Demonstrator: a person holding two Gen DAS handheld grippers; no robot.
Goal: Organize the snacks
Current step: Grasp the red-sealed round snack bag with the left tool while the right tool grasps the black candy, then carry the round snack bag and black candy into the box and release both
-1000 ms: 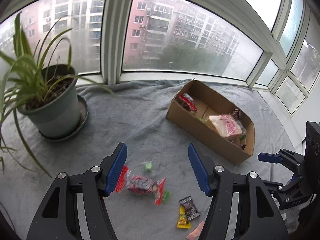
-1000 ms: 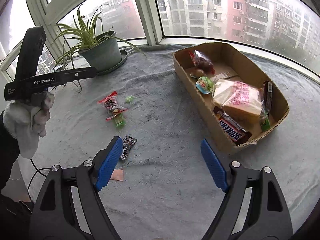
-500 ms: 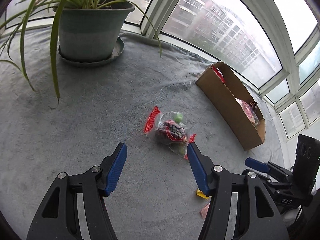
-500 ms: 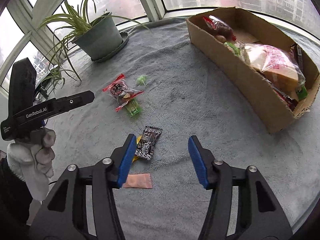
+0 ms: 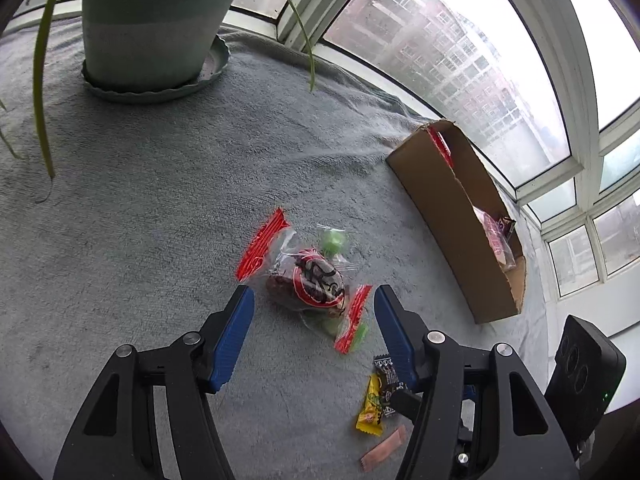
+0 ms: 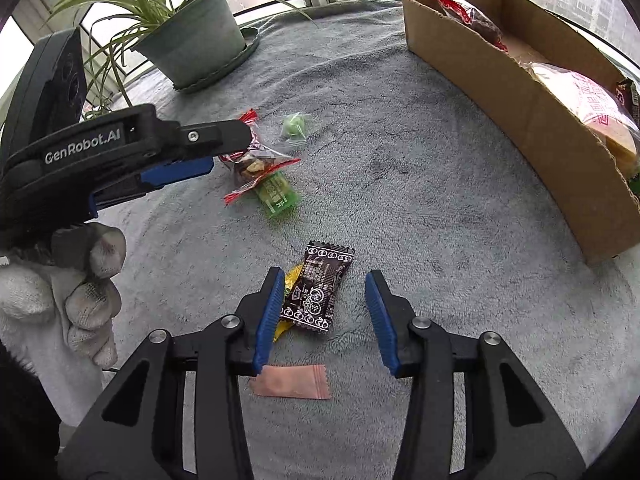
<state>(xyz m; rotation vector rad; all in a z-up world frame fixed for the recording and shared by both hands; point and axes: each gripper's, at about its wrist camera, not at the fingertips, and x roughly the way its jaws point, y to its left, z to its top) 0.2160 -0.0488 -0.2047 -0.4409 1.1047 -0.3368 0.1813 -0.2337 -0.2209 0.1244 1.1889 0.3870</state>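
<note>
A clear snack bag with red ends (image 5: 310, 280) lies on the grey cloth, also in the right wrist view (image 6: 256, 166). My left gripper (image 5: 314, 306) is open, its blue fingers either side of the bag's near end. A dark brown candy wrapper (image 6: 318, 288) lies over a yellow one (image 6: 290, 280). My right gripper (image 6: 322, 294) is open around the brown wrapper. A green packet (image 6: 278, 196), a small green candy (image 6: 296, 126) and a pink sachet (image 6: 292, 382) lie loose. The cardboard box (image 6: 516, 92) holds several snacks.
A potted spider plant (image 5: 152, 28) on a saucer stands at the far left by the window. The box (image 5: 452, 216) sits to the right near the window sill. Grey cloth (image 6: 420, 184) covers the whole surface.
Both grippers have dropped lower and moved forward. The left one has closed in on the red-ended bag, the right one on the brown wrapper. Both stay open.
</note>
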